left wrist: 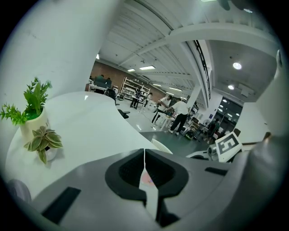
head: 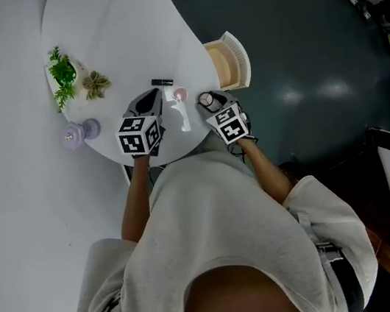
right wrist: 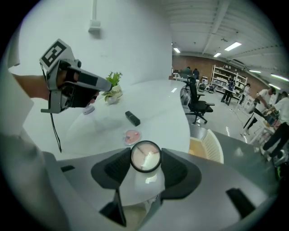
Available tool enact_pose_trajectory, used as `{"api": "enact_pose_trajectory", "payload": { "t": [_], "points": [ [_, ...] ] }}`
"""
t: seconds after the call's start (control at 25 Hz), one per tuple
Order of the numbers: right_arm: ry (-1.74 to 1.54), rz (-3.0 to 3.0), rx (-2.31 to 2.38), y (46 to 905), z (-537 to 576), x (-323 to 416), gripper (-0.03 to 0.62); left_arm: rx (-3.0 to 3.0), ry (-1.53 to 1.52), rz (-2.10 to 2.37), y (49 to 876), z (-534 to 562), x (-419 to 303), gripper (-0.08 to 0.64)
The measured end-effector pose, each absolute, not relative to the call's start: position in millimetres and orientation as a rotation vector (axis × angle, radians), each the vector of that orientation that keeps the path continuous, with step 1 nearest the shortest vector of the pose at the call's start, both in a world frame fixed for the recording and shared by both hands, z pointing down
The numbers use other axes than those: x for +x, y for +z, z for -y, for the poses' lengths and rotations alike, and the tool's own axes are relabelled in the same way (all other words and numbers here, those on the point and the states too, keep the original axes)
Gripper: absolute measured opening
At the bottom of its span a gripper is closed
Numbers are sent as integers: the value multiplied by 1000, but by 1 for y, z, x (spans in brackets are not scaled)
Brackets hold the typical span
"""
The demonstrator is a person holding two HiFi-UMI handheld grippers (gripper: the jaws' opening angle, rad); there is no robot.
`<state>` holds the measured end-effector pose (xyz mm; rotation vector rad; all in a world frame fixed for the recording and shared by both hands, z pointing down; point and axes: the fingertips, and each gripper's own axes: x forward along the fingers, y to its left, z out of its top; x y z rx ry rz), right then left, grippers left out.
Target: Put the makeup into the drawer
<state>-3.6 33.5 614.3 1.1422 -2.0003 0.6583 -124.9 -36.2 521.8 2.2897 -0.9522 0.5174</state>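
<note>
Compact [right wrist: 145, 156], round, black-rimmed, pale inside

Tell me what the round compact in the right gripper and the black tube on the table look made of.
The round compact: glossy black rim, probably plastic, around a pale face that may be glass or clear plastic. The black tube: smooth dark casing with little shine, likely plastic, though coated metal is possible.
</note>
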Motion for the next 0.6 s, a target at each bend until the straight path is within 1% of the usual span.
{"api": "enact_pose_trajectory", "payload": {
  "t": [0.32, 0.6],
  "points": [
    [633, 2017, 1321, 581, -14, 71, 209, 2272, 538, 980, 526, 52, -93, 14],
    [645, 2028, 1387, 578, 10, 112, 209, 2250, 575, 1007, 530, 60, -74, 14]
  ]
}}
